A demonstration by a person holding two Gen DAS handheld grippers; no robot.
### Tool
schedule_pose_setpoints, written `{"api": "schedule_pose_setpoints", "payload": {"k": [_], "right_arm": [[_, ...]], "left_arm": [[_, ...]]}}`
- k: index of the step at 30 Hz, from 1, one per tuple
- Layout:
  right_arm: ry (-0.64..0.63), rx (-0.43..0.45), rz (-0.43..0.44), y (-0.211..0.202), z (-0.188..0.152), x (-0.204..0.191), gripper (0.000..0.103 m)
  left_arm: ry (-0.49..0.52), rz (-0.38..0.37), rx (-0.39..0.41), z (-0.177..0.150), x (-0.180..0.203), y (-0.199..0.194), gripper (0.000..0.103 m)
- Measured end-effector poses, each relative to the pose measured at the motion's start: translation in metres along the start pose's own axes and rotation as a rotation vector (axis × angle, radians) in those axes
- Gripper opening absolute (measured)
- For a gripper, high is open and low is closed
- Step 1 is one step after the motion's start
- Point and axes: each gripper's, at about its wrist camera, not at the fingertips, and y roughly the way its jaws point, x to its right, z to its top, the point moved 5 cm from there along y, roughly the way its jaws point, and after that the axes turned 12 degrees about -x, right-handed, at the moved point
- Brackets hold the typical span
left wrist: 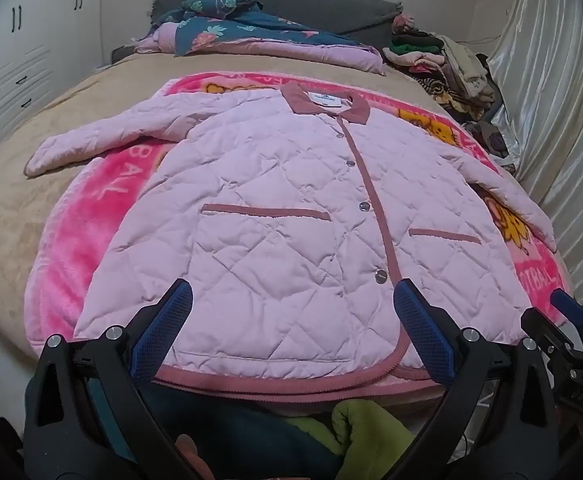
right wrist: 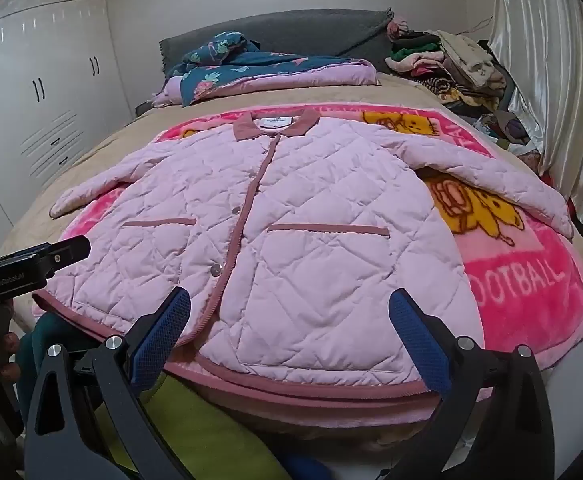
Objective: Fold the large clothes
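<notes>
Pink quilted jacket (left wrist: 283, 216) lies flat, front up, spread on a bright pink blanket (left wrist: 91, 216) printed with yellow cartoon figures and the word FOOTBALL. Blanket sits on a tan bedspread (left wrist: 7, 208). Jacket buttoned down the front; darker pink collar (left wrist: 323, 102) at the far end, darker pink hem nearest the cameras. Both sleeves out to the sides, the left one (left wrist: 103, 136) reaching off the blanket onto the bedspread.

Left gripper (left wrist: 291, 320): jaws spread wide, nothing between the blue pads, hovering above the hem just beside the bottom snap (left wrist: 380, 277). No contact with the cloth visible.

Right gripper (right wrist: 289, 324): jaws likewise wide apart and empty, poised over the hem below the right-hand pocket (right wrist: 327, 229). Not touching.

Far end of the bed: dark floral quilt (right wrist: 235, 64) folded against a grey headboard (right wrist: 311, 32); jumbled pile of clothes (right wrist: 451, 64) at the corner by a pale curtain (right wrist: 551, 60). White wardrobe (right wrist: 47, 80) along the left wall.
</notes>
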Motion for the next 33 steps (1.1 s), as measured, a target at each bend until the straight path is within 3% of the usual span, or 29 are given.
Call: {"api": "schedule_pose_setpoints", "payload": {"k": [33], "right_arm": [[-0.018,-0.002,-0.020,-0.005,0.000,-0.006,0.099]], "left_arm": [[-0.005,-0.008,0.012,0.002,0.007,-0.010,0.094]]}}
